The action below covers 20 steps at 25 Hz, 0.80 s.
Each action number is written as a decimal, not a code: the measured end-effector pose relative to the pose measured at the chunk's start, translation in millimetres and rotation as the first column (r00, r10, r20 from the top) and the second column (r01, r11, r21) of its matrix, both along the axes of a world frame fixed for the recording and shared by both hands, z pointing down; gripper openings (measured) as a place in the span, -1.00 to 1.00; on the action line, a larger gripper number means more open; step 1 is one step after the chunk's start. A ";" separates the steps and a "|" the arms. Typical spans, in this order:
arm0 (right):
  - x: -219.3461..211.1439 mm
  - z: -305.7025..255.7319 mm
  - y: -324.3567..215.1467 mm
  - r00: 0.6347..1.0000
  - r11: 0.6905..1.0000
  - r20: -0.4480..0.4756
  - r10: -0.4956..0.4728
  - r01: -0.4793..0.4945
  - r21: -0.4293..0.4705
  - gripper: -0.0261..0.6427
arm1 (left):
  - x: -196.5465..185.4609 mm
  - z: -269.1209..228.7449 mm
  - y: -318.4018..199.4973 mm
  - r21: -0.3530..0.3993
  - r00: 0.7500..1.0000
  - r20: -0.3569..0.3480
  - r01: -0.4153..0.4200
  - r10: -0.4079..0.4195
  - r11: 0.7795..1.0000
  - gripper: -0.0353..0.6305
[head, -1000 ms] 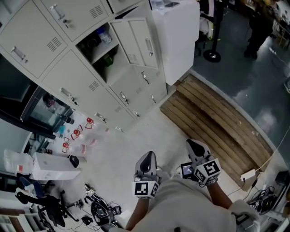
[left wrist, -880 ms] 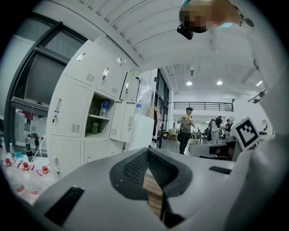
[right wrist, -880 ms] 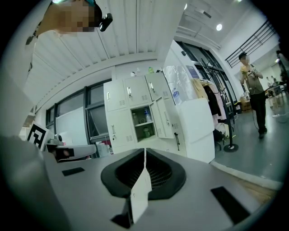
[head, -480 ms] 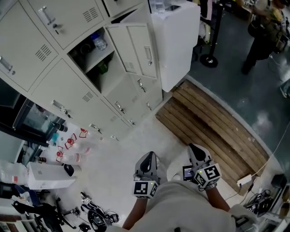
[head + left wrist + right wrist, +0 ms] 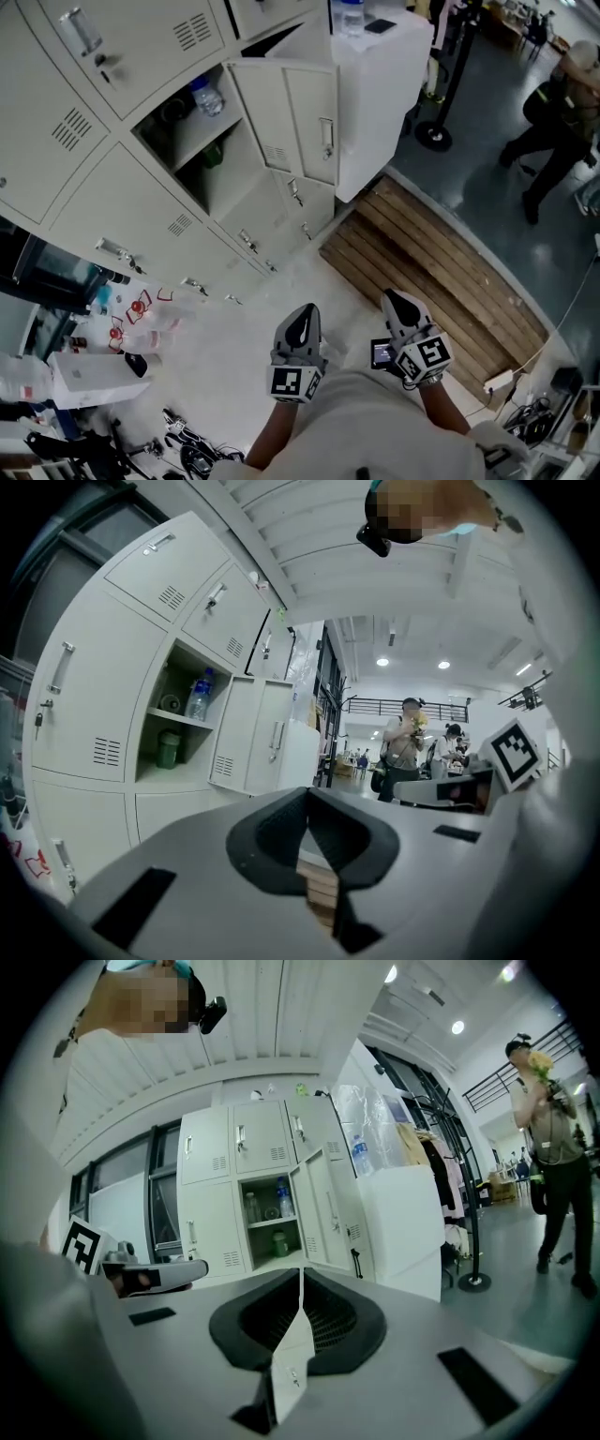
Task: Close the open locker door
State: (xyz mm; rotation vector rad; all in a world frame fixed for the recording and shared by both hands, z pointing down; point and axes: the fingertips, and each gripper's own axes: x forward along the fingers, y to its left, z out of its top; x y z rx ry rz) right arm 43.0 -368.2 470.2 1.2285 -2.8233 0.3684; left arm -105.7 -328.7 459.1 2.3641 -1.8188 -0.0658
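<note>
The grey locker bank fills the upper left of the head view. One locker door (image 5: pixel 291 122) stands swung open to the right, showing a shelf with a water bottle (image 5: pixel 208 97) and a green container (image 5: pixel 214 155). My left gripper (image 5: pixel 300 328) and right gripper (image 5: pixel 398 314) hang low in the head view, both shut and empty, well short of the lockers. In the left gripper view the open door (image 5: pixel 253 747) lies beyond my shut left gripper (image 5: pixel 307 794). The right gripper view shows that door (image 5: pixel 323 1208) beyond my shut right gripper (image 5: pixel 301 1274).
A tall white cabinet (image 5: pixel 380 84) stands right beside the open door. A wooden pallet (image 5: pixel 431 262) covers the floor to the right. Bottles, boxes and cables (image 5: pixel 122 347) litter the floor at the left. A person (image 5: pixel 558 122) walks at the far right, near a stand base (image 5: pixel 433 136).
The head view has shifted, so the lockers and open door sit a little farther right and look larger. The person at the right has moved into view. Both grippers stay shut.
</note>
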 end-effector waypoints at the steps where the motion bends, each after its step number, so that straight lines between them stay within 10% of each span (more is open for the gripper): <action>1: -6.8 -0.4 -7.0 1.000 1.000 -0.001 0.003 -0.003 -0.002 -0.83 | -7.8 -1.5 -7.2 0.003 1.000 0.004 0.001 -0.001 1.000 -0.87; 20: -64.4 -8.3 -114.4 1.000 0.999 0.019 -0.022 0.021 0.031 -0.83 | -74.9 -18.4 -97.3 0.042 0.999 0.005 0.053 -0.053 0.998 -0.87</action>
